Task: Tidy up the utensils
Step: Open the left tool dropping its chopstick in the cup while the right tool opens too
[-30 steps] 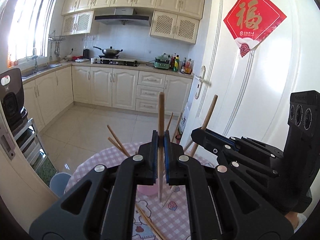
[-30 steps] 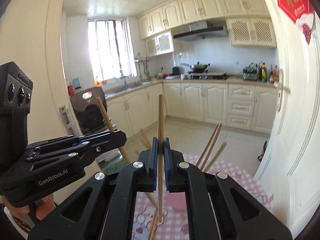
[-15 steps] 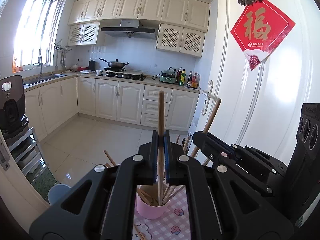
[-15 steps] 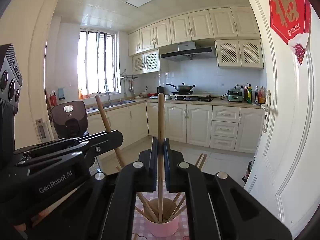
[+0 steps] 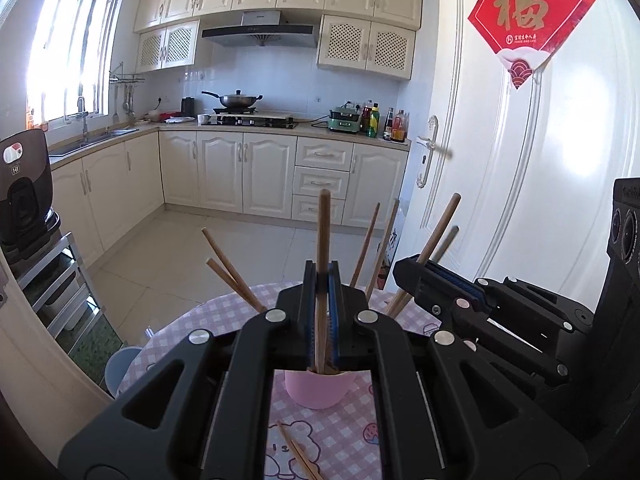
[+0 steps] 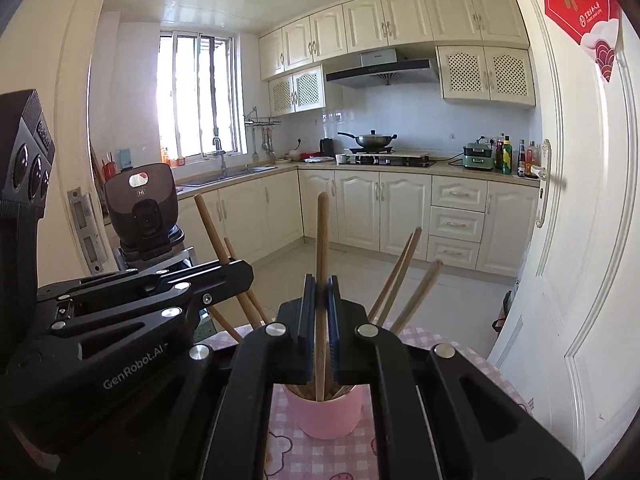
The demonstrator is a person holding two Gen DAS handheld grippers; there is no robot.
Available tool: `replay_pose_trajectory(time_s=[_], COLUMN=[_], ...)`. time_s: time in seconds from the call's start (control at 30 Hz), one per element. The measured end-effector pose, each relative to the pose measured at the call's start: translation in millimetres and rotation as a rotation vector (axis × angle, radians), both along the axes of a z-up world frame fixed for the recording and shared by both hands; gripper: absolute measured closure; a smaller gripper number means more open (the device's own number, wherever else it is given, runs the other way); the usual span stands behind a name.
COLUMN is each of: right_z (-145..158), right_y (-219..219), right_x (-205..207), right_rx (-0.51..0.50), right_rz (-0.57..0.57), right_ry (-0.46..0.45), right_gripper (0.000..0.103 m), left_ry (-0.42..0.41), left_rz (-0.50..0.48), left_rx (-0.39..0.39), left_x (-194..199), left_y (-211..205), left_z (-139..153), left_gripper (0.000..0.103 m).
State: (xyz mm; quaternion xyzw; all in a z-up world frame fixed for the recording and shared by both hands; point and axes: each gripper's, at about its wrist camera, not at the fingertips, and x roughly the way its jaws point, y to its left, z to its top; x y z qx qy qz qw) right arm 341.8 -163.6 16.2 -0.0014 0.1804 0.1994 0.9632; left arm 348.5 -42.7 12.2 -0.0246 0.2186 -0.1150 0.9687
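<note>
A pink cup (image 5: 318, 390) stands on the pink checked tablecloth (image 5: 340, 436) and holds several wooden chopsticks leaning outward. My left gripper (image 5: 321, 280) is shut on an upright chopstick (image 5: 323, 228) whose lower end is inside the cup. My right gripper (image 6: 320, 284) is shut on another upright chopstick (image 6: 321, 232), its lower end also in the cup (image 6: 328, 412). The right gripper shows in the left wrist view (image 5: 416, 270), the left gripper in the right wrist view (image 6: 236, 270). The two grippers stand side by side over the cup.
Loose chopsticks (image 5: 298, 454) lie on the cloth in front of the cup. A white door (image 5: 520, 184) stands close on the right. A dark appliance on a rack (image 5: 24, 196) is at the left. A light blue stool (image 5: 120, 364) sits below the table edge.
Both grippers have moved down with their chopsticks, whose lower ends have gone into the pink cup. The cup now sits nearer and lower in both views.
</note>
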Motion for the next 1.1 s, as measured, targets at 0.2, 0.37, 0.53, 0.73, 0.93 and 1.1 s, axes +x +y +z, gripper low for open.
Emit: replay_pose_trajectory(time_s=[0.2, 0.37, 0.53, 0.73, 0.93, 1.1], right_z=[-16, -16, -15, -14, -9, -5], right_y=[0, 1, -2, -10, -17, -25], right_x=[0, -1, -1, -4, -13, -24], right_rx=[0.004, 0.014, 0.031, 0.050, 0.068, 0.094], right_rz=[-0.010, -0.016, -0.024, -0.030, -0.031, -0.044], right_ry=[0.025, 0.028, 0.040, 0.046, 0.038, 0.027], right_gripper=[0.099, 0.099, 0.098, 0.098, 0.088, 0.074], left_ry=[0.056, 0.053, 0.065, 0.075, 0.069, 0.020], left_rz=[0.002, 0.004, -0.003, -0.012, -0.007, 0.025], left_rx=[0.041, 0.050, 0.040, 0.041, 0.029, 0.036], left_x=[5, 2, 3, 0, -7, -22], left_y=[-5, -4, -2, -2, 0, 4], left_z=[-18, -20, -20, -18, -11, -3], left_gripper=[0.097, 0.097, 0.097, 0.097, 0.086, 0.052])
